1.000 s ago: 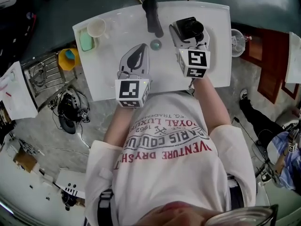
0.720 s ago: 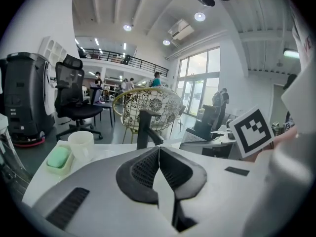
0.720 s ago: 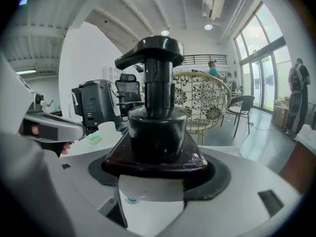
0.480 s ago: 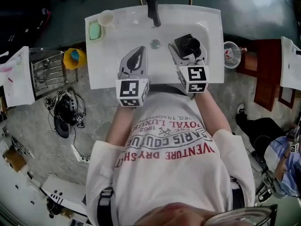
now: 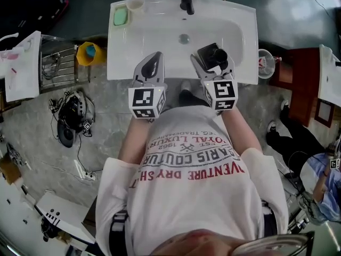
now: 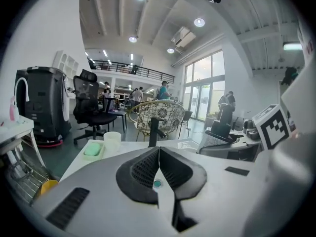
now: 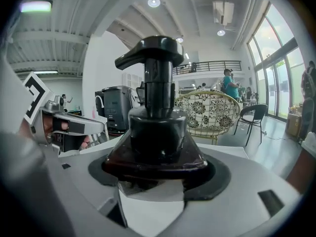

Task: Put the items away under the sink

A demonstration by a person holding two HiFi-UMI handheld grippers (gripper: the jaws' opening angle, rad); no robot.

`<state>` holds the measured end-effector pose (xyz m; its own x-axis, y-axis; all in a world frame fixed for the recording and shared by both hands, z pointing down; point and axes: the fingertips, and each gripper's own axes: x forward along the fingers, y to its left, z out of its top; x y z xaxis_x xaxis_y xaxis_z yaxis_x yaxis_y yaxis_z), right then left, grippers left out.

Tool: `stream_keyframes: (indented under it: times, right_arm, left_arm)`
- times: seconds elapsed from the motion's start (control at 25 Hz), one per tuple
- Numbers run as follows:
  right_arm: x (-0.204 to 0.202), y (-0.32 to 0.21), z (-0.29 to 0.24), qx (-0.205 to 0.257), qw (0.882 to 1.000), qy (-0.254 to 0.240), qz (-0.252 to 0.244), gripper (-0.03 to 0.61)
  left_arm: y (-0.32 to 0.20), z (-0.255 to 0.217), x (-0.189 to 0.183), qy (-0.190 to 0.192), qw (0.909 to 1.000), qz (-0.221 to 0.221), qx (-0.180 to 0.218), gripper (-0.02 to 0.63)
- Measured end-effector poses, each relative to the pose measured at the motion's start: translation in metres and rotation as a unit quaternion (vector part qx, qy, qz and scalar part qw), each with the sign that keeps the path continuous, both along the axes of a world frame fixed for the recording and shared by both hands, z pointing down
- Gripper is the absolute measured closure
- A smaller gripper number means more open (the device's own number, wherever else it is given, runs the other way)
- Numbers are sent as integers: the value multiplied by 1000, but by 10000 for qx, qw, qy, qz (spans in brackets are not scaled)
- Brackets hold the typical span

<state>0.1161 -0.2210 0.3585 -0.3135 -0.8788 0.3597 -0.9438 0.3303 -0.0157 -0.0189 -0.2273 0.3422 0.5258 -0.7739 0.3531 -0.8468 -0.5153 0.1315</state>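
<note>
Two grippers over a white sink
Right gripper had its jaws clamped on the base of a black pump bottle, held over the basin's front; left gripper had its jaws pressed together, empty, beside it.

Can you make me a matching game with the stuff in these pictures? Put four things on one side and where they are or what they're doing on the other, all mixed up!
Things:
1. black pump bottle
2. left claw
3. green soap
4. yellow tub

Places or states:
A. off the sink, to its left
B. shut, with nothing in it
C. held in the right claw
D. at the sink's back corner, next to a white cup

Right pairs: 1-C, 2-B, 3-D, 4-A.
</note>
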Motion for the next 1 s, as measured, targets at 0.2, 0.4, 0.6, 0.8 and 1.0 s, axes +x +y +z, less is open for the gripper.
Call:
stream_keyframes:
  times: [0.2, 0.4, 0.6, 0.8, 1.0]
  right_arm:
    - [-37, 47, -3, 8, 10000, -16, -34, 202]
    - [-88, 97, 8, -70, 9999, -62, -123, 203]
    - [-123, 134, 27, -267, 9990, -129, -342, 204]
    - [-134, 141, 41, -379, 9974, -66, -603, 202]
    - [-141, 147, 68, -512, 9948, -61, -876, 202]
  left_arm:
    - [41, -14, -46, 57, 9999, -117, 81, 591]
    - [93, -5, -89, -21, 9999, -145, 43, 591]
    - [134, 21, -115, -133, 9996, -201, -167, 591]
    - [153, 33, -127, -111, 9988, -368, -316, 591]
    - [158, 51, -129, 10, 9974, -611, -390, 591]
